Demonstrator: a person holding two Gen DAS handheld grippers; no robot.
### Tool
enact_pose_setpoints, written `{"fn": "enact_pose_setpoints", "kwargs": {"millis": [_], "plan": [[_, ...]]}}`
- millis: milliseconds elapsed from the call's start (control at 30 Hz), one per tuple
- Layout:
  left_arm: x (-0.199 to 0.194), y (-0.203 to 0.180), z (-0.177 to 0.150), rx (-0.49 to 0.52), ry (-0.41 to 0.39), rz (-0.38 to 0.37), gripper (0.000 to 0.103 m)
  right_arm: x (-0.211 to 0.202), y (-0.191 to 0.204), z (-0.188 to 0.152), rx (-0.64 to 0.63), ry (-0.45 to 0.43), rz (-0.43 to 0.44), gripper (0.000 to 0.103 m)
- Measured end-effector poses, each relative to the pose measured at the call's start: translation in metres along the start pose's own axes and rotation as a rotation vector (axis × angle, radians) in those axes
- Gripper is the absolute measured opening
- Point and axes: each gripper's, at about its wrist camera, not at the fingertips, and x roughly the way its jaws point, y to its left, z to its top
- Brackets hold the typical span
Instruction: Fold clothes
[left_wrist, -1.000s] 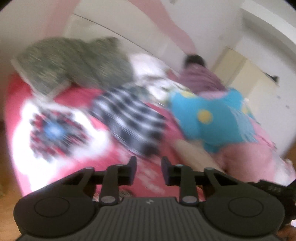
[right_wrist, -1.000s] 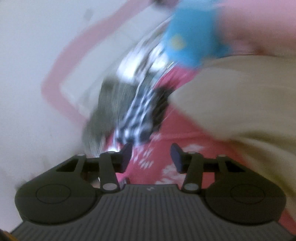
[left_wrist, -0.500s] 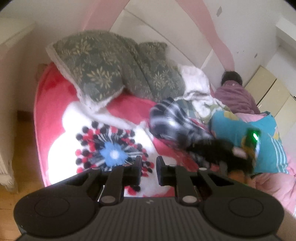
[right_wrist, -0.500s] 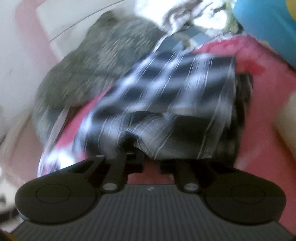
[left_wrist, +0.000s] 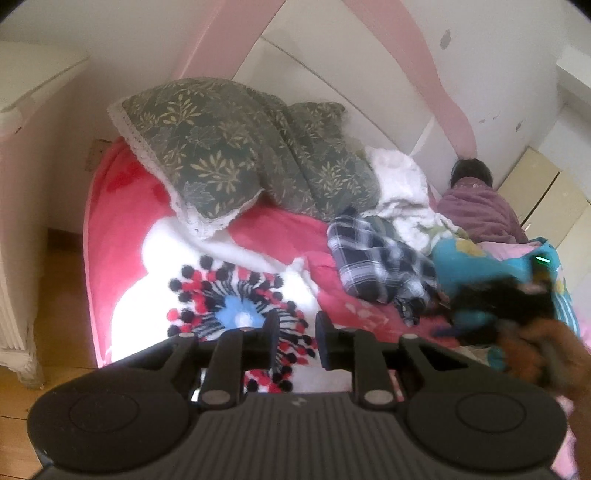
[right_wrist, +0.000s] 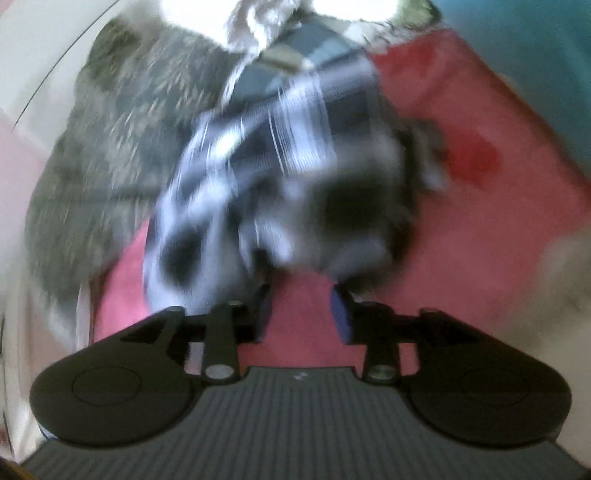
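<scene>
**Checked shirt (left_wrist: 380, 264) dropped in a heap on the bed**

Right gripper (right_wrist: 301, 312) has just been opening, nothing between its fingers, shirt bunched just ahead on the pink blanket (left_wrist: 125, 221), likely let go to re-grip. Left gripper (left_wrist: 297, 338) hovers narrow, empty, waiting.

The right gripper (right_wrist: 301, 314), clamped on the checked shirt (right_wrist: 266, 177) half a second ago, has just opened its jaws; the cloth now lies free just ahead of its fingertips on the pink bedspread (right_wrist: 480, 236). The left gripper (left_wrist: 297, 339) has widened its narrow gap slightly, nothing between its fingers.
</scene>
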Motion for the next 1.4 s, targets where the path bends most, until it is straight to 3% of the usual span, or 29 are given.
{"fn": "enact_pose_setpoints", "kwargs": {"millis": [100,200,367,500,600,800,867,933,1033,1133,1200,1300,1333,1400], "plan": [[-0.009,-0.017,-0.003,-0.013,0.005,-0.051,0.021,-0.075,-0.010,-0.042,-0.054,-0.046,-0.031,0.045],[-0.020,-0.052,-0.011,0.005,0.044,-0.171,0.021,-0.158,-0.024,-0.086,-0.073,-0.135,-0.053,0.048],[-0.004,-0.126,-0.053,-0.036,0.281,-0.409,0.021,-0.251,-0.043,-0.143,-0.127,-0.247,-0.159,0.051],[0.031,-0.180,-0.091,-0.045,0.409,-0.400,0.021,-0.282,-0.062,-0.171,-0.116,-0.290,-0.188,0.051],[0.062,-0.211,-0.104,-0.041,0.436,-0.343,0.034,-0.290,-0.087,-0.185,-0.107,-0.314,-0.192,0.051],[0.132,-0.234,-0.107,-0.129,0.559,-0.241,0.035,-0.277,-0.156,-0.201,0.027,-0.344,-0.185,0.052],[0.145,-0.234,-0.099,-0.138,0.556,-0.213,0.035,-0.271,-0.160,-0.220,0.030,-0.369,-0.130,0.052],[0.155,-0.233,-0.089,-0.135,0.554,-0.201,0.038,-0.264,-0.161,-0.247,0.082,-0.398,0.026,0.052],[0.172,-0.230,-0.080,-0.151,0.584,-0.177,0.038,-0.243,-0.172,-0.298,0.308,-0.448,0.284,0.053],[0.186,-0.231,-0.079,-0.110,0.583,-0.165,0.038,-0.207,-0.190,-0.354,0.625,-0.474,0.463,0.056],[0.197,-0.233,-0.080,-0.089,0.608,-0.161,0.038,-0.186,-0.199,-0.389,0.799,-0.503,0.499,0.057],[0.215,-0.230,-0.085,-0.103,0.648,-0.152,0.038,-0.170,-0.208,-0.432,1.014,-0.625,0.501,0.054],[0.218,-0.230,-0.086,-0.104,0.642,-0.152,0.039,-0.171,-0.209,-0.438,1.053,-0.669,0.515,0.054],[0.226,-0.230,-0.089,-0.109,0.638,-0.160,0.040,-0.181,-0.209,-0.441,1.078,-0.752,0.449,0.057]]}}
